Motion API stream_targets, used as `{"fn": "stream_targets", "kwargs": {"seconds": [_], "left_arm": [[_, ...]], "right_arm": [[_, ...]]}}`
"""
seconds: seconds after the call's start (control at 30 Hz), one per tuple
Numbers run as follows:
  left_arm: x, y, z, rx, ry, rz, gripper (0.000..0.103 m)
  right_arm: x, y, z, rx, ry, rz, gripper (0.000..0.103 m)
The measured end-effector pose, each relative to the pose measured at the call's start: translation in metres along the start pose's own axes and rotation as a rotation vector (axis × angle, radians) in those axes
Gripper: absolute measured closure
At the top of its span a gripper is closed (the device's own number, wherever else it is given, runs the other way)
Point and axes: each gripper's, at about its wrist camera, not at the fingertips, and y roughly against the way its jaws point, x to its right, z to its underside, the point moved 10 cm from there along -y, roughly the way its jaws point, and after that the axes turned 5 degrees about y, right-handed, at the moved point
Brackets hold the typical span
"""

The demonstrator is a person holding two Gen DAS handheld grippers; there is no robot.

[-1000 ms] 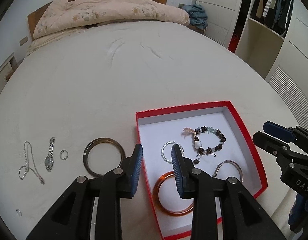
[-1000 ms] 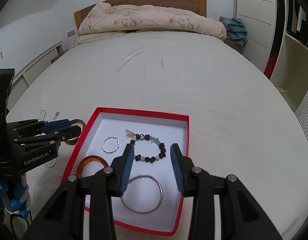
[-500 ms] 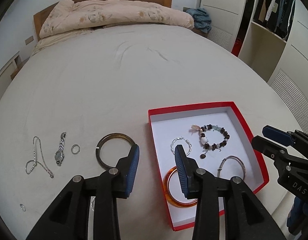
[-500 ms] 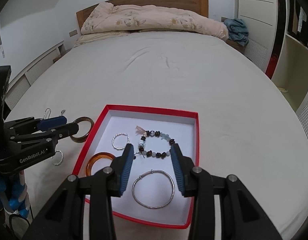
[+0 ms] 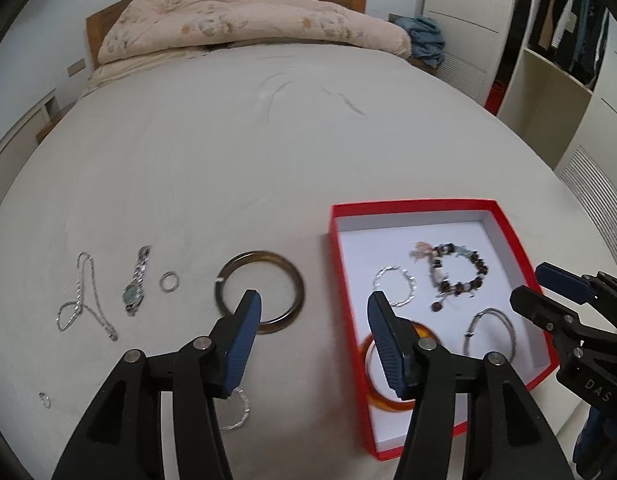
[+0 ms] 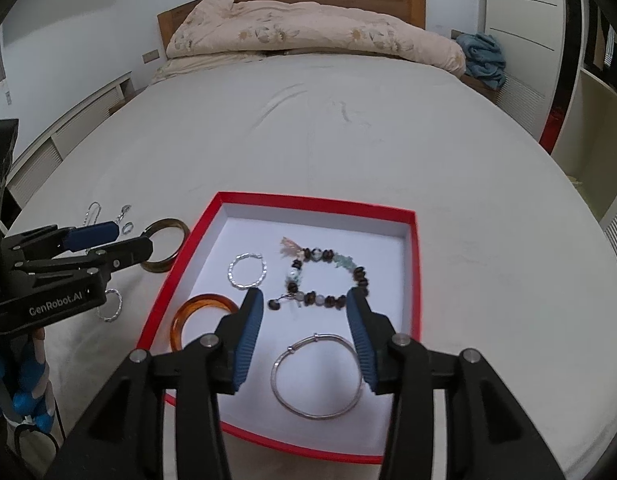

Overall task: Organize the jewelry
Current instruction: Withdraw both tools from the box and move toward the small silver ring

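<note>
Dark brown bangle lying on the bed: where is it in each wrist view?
Left wrist: dark bangle at centre-left, behind the left gripper's left fingertip.
Right wrist: dark bangle at far left, partly behind the left gripper.
Shared landmark: red box, beside the bangle.

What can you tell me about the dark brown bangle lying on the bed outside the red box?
The dark brown bangle is a thick, smooth, closed ring, glossy like stone or resin, with lighter olive streaks. It lies flat on the white bedsheet, left of the red box and apart from it, right of a small silver ring. A tiny white tag sits at its left edge. Nothing grips it.
</note>
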Motion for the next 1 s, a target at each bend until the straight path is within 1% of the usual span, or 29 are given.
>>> {"fn": "stream_targets", "kwargs": {"seconds": [0.27, 0.63, 0.87, 1.0], "left_arm": [[-0.031, 0.011, 0.014, -0.007, 0.025, -0.054, 0.048], [-0.103, 0.057, 0.031, 0.017, 0.095, -0.156, 0.048], [-0.146, 0.08, 0.041, 0.032, 0.143, -0.19, 0.048], [-0.166, 0.09, 0.047, 0.035, 0.162, -0.209, 0.047]], "right_arm": [[-0.038, -0.001, 0.0, -0.005, 0.04, -0.053, 0.061], [-0.123, 0.013, -0.012, 0.016, 0.127, -0.158, 0.061], [-0.175, 0.015, -0.017, 0.014, 0.175, -0.202, 0.061], [-0.198, 0.013, -0.017, 0.002, 0.197, -0.218, 0.061]]}}
